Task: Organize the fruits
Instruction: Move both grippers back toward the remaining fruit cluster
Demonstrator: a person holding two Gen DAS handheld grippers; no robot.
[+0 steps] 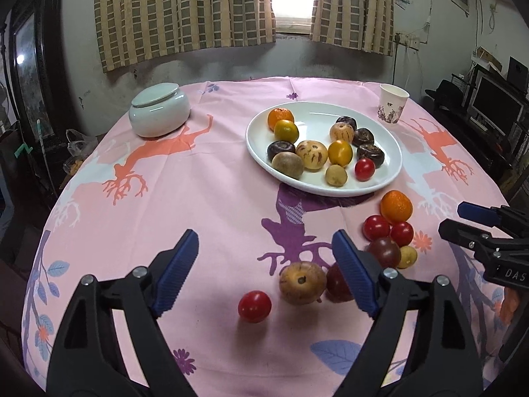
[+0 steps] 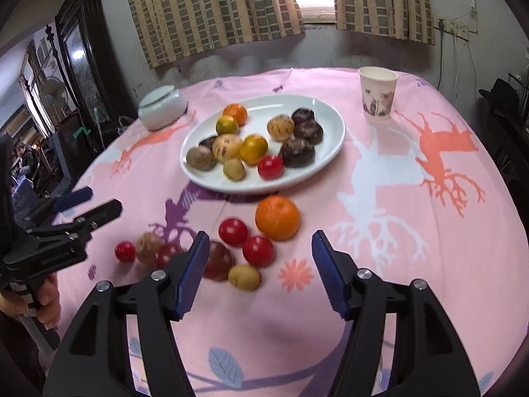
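1. The left claw [image 1: 264, 271] stands wide and empty, pointing down at the table [image 1: 205, 198]. No fruit is between its pads.
2. The right claw [image 2: 261, 271] is also spread and empty, though less wide than the left.
3. Loose fruits lie on the cloth on the near side of the plate [image 1: 317, 112], which already carries a heap of fruit.
4. Nearest the left claw: a red tomato [image 1: 254, 306] lies just ahead and below the gap between its fingers, slightly toward the right finger. A tan fruit [image 1: 302, 283] sits beside it, close to the right finger, with a dark red fruit [image 1: 337, 284] partly hidden behind that finger.
5. Nearest the right claw: a purple tomato [image 2: 218, 259] lies behind its left finger, a small tan fruit [image 2: 244, 277] sits in the gap toward the left finger, and a red tomato [image 2: 258, 250] lies just beyond it. An orange [image 2: 277, 217] lies further on, toward the plate.
6. These fruits are round, so no long axis governs the grip.
7. My judgement: each claw has its own cluster. The left needs a short dip forward for the red tomato; the right must shift left to centre on the small tan fruit.
8. Risk: neighbours touch, so a closing finger may nudge one away.
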